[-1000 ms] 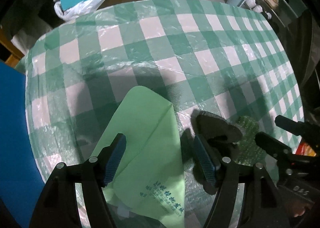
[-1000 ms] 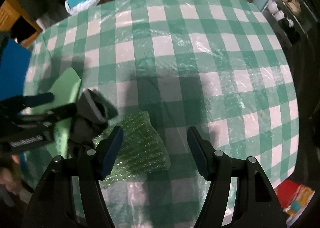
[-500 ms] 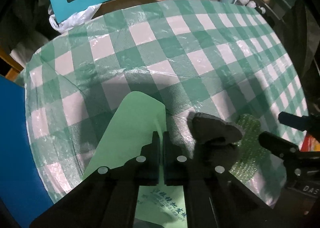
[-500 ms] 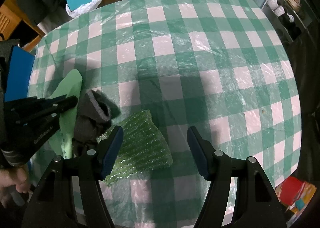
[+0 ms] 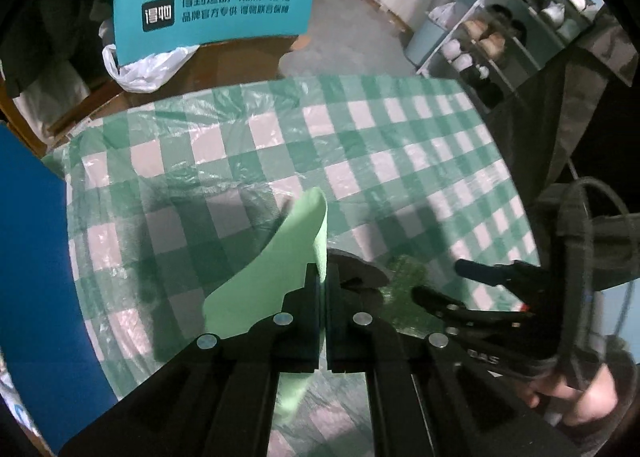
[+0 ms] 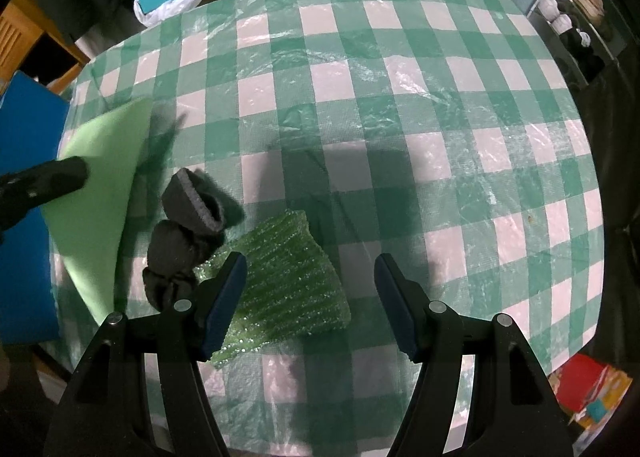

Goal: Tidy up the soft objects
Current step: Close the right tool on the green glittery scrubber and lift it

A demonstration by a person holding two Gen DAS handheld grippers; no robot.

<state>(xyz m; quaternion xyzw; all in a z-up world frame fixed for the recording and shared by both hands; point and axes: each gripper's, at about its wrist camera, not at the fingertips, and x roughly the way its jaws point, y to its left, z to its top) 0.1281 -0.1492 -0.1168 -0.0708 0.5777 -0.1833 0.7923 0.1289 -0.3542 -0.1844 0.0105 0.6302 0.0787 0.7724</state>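
My left gripper (image 5: 323, 277) is shut on a light green soft bag (image 5: 276, 273) and holds it lifted off the checked tablecloth (image 5: 360, 145); the bag also shows at the left of the right wrist view (image 6: 100, 185). A dark grey sock (image 6: 188, 233) lies crumpled beside a green bubble-wrap sheet (image 6: 288, 277). My right gripper (image 6: 312, 285) is open, its fingers either side of the bubble wrap, above it. In the left wrist view the right gripper (image 5: 460, 281) shows at the right.
A teal chair back (image 5: 212, 13) with a white plastic bag (image 5: 140, 69) stands beyond the table's far edge. A blue panel (image 5: 36, 281) is at the left. A shoe rack (image 5: 520, 25) stands at the far right. A red packet (image 6: 588, 385) lies below the table edge.
My left gripper closed on the green bag and lifted it, so it now hangs curled above the cloth. The right gripper stayed open over the bubble wrap.
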